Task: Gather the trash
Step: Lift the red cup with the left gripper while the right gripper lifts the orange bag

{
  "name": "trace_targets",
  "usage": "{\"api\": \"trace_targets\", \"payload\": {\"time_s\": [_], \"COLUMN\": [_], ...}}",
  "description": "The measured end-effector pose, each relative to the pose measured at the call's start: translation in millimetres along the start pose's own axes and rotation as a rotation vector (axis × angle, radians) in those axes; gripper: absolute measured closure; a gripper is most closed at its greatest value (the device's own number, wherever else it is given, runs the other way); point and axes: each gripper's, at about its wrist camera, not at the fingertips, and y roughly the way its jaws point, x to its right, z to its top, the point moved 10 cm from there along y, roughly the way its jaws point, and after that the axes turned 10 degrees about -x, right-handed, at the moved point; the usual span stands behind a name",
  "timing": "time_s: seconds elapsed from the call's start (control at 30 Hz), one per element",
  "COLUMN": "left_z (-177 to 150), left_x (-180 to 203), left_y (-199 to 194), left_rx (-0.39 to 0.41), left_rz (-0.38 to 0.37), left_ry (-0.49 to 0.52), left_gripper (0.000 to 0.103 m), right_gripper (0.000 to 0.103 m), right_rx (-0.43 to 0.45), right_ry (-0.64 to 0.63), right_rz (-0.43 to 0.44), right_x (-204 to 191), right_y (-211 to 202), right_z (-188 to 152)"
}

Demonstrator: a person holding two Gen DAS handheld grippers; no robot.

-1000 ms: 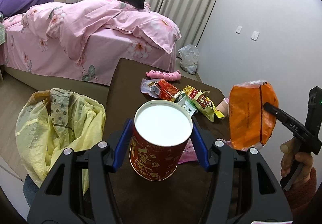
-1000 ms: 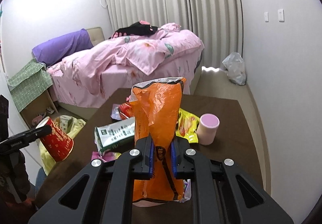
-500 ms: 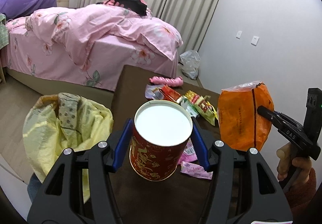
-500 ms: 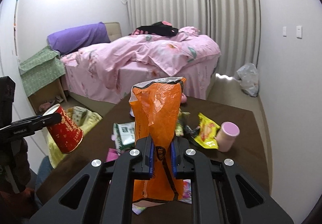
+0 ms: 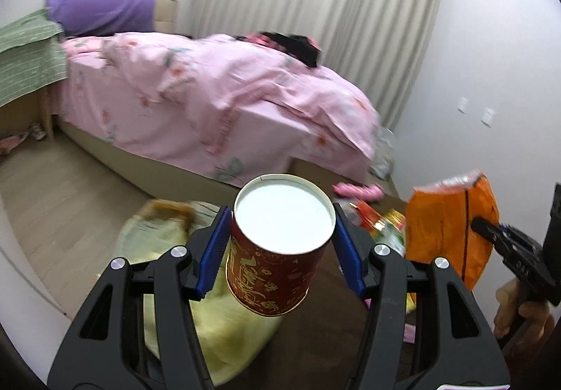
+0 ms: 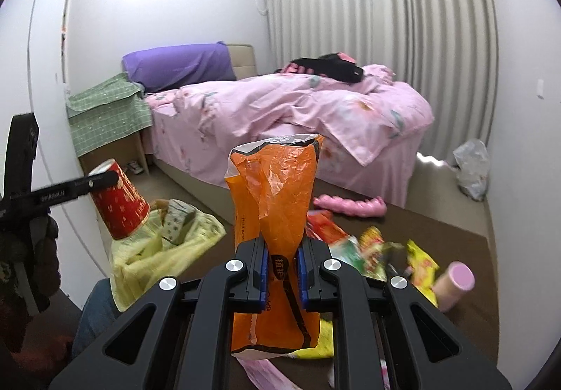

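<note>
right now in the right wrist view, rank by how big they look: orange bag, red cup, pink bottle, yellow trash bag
1. orange bag, though it is nearest the camera
2. yellow trash bag
3. red cup
4. pink bottle

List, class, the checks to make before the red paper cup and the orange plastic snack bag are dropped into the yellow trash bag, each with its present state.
1. Left gripper clamps the red paper cup: ok.
2. Right gripper pinches the orange plastic snack bag: ok.
3. Yellow trash bag mouth open: ok.
4. Cup directly over the bag's opening: cannot tell.
5. Snack bag over the opening: not ok, it hangs over the brown table.
6. Cup empty: cannot tell.
</note>
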Motion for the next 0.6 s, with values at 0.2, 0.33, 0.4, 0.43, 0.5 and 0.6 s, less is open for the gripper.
{"api": "trace_targets", "payload": {"time_s": [0.2,0.33,0.4,0.43,0.5,0.6], "left_z": [10.0,6.3,4.1,2.0,-0.6,-3.6], "left_x": [-59.2,-79.7,-84.9,-85.8,-87.0,-83.8], "left_y": [-6.8,-6.2,-4.0,-3.8,-1.5,2.8], "left_rx": [0.025,0.016,0.007,0.004,-0.006,-0.018], "left_rz": [0.082,0.116,0.125,0.126,0.132,0.130], "left_ry": [-0.096,-0.124,-0.132,-0.133,-0.132,-0.125], "left_gripper": [0.049,0.049,0.049,0.049,0.049,0.049], "right_gripper": [0.089,0.089,0.089,0.089,0.089,0.089], "right_rx": [0.064,0.090,0.099,0.104,0.111,0.141], "right_ry": [-0.172,-0.288,-0.320,-0.335,-0.352,-0.412], "right_rz": [-0.034,-0.084,-0.105,-0.112,-0.128,-0.193], "right_x": [-56.6,-87.9,-95.8,-99.1,-102.3,-106.0], "right_y": [21.6,40.5,46.7,48.5,51.0,51.5], "right_z": [17.6,18.6,17.7,15.4,12.3,3.3]}}
